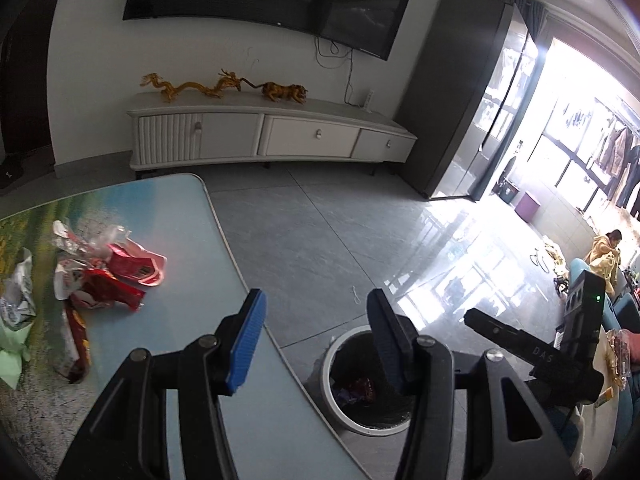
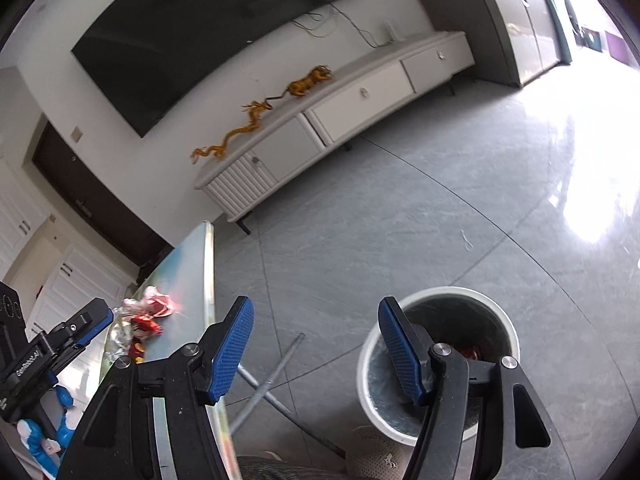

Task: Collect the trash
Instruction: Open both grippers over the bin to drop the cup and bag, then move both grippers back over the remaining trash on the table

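Note:
Red snack wrappers [image 1: 116,276] and crumpled clear, white and green trash [image 1: 16,308] lie on the left of the table [image 1: 192,248]. My left gripper [image 1: 316,344] is open and empty, above the table's right edge and the white trash bin [image 1: 336,404], which holds some wrappers. My right gripper [image 2: 316,348] is open and empty, above the floor between the table edge [image 2: 208,280] and the bin [image 2: 372,392]. The wrappers also show in the right wrist view [image 2: 144,316]. The right gripper shows at the right of the left wrist view [image 1: 532,352].
A white TV cabinet [image 1: 264,136] with golden dragon figures stands at the far wall under a TV. Grey metal table legs [image 2: 272,384] cross on the tiled floor. A person [image 1: 604,248] sits at far right. A blue and white toy [image 2: 44,436] lies on the table.

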{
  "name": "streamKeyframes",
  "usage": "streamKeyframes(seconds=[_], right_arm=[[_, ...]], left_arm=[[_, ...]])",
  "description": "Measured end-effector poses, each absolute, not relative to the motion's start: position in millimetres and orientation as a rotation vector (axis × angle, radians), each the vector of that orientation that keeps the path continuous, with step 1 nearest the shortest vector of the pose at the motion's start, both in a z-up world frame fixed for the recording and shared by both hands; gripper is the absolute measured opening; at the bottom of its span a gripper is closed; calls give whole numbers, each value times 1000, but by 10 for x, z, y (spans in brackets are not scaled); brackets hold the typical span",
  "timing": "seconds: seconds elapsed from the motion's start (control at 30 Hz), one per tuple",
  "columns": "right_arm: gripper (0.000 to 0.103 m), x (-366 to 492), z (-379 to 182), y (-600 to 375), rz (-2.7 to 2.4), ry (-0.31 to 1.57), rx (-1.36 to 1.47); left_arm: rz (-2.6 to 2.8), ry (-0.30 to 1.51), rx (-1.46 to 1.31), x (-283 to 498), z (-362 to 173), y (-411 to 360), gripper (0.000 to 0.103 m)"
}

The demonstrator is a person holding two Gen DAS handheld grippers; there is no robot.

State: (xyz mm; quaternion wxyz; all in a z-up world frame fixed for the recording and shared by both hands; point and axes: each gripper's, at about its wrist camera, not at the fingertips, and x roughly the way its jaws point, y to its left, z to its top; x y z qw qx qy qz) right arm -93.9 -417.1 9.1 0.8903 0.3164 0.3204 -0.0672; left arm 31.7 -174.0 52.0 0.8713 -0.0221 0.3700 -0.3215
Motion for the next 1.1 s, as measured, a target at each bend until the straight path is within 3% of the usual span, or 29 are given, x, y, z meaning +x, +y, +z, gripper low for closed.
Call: streamKeyframes(seconds=[0.57, 1.1], right_arm=[[63, -449, 1120, -2860, 74, 606, 458], [63, 63, 1313, -1972, 248, 612, 360]], left_arm=[[-456, 622, -97, 377, 1292, -195, 51], [-235, 657, -185, 672, 1054, 669, 51]])
